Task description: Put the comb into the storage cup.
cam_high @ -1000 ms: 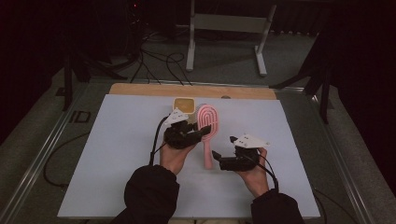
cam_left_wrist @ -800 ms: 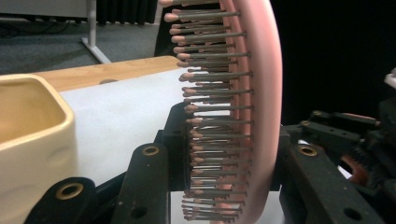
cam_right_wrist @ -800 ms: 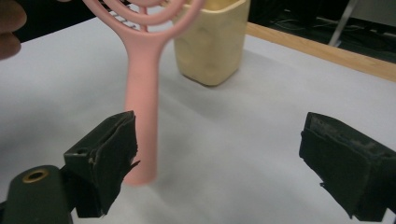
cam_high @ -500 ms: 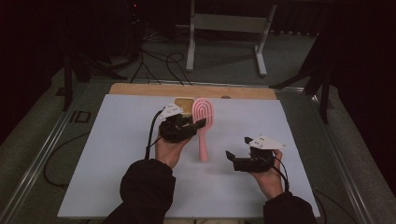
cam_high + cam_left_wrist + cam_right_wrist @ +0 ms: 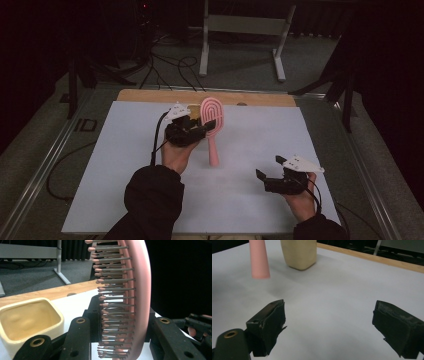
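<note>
Right tool [image 5: 267, 169] drawn back, hairbrush [image 5: 212, 122] seemingly upright, handle down

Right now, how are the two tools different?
The left tool is shut on the pink brush and holds it up off the table, head up; the right tool is open and holds nothing. The left tool is near the yellow cup at the far side; the right tool is nearer the person. Both are black, each in a hand.
</note>
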{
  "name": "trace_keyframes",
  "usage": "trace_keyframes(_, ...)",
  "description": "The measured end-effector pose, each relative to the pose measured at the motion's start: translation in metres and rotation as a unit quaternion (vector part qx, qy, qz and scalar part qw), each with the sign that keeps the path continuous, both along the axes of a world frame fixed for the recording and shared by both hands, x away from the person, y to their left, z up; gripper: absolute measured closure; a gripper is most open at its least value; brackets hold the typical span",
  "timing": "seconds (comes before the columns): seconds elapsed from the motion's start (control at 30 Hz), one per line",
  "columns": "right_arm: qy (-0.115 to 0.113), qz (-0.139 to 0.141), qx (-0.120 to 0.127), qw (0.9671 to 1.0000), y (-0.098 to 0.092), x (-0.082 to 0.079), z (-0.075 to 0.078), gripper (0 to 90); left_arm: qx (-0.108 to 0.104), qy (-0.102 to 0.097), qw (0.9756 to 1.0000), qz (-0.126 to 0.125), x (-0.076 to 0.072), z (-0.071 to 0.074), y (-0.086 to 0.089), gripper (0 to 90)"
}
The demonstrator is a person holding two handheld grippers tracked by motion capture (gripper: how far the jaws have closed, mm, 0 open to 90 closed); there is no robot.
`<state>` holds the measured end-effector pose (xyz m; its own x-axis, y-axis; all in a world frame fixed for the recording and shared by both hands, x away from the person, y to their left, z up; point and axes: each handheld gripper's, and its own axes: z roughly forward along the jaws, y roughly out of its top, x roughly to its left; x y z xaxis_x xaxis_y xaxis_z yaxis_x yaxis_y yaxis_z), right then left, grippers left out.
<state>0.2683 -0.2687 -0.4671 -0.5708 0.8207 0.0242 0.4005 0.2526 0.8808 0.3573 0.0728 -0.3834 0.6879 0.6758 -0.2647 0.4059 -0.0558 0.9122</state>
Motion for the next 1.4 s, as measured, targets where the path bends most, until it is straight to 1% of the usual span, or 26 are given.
trace_keyframes(0.03,0.0,0.001,0.0,1.0,-0.002,-0.001,-0.002,11.1,0.001,-0.001,1.0,0.0,0.001,0.001,0.001,65.2)
trace_keyframes(0.13,-0.003,-0.007,0.002,1.0,-0.009,-0.006,-0.008,11.2,0.002,-0.007,1.0,0.004,0.002,0.005,0.002,65.2)
trace_keyframes(0.27,-0.008,-0.018,0.014,0.9997,-0.016,-0.01,-0.015,11.3,0.003,-0.013,0.9999,0.009,0.006,0.011,0.004,65.2)
trace_keyframes(0.37,-0.013,-0.018,0.022,0.9995,-0.019,-0.012,-0.019,11.3,0.004,-0.018,0.9998,0.011,0.008,0.016,0.006,65.2)
trace_keyframes(0.47,-0.019,-0.024,0.021,0.9993,-0.02,-0.013,-0.019,11.3,0.006,-0.022,0.9996,0.015,0.011,0.02,0.008,65.2)
trace_keyframes(0.63,-0.029,-0.03,0.025,0.9988,-0.021,-0.015,-0.021,11.3,0.002,-0.029,0.9994,0.02,0.016,0.026,0.013,65.2)
trace_keyframes(0.73,-0.028,-0.034,0.026,0.9987,-0.021,-0.015,-0.023,11.4,0.0,-0.028,0.9993,0.023,0.019,0.027,0.016,65.2)
trace_keyframes(0.8,-0.029,-0.035,0.024,0.9987,-0.021,-0.015,-0.023,11.3,-0.001,-0.029,0.9994,0.019,0.022,0.028,0.018,65.2)
trace_keyframes(1.13,-0.027,-0.035,0.025,0.9987,-0.02,-0.016,-0.023,11.3,-0.003,-0.035,0.9991,0.022,0.031,0.035,0.024,65.2)
trace_keyframes(1.4,-0.027,-0.034,0.027,0.9987,-0.02,-0.016,-0.025,11.2,0.007,-0.043,0.9987,0.027,0.039,0.042,0.023,65.2)
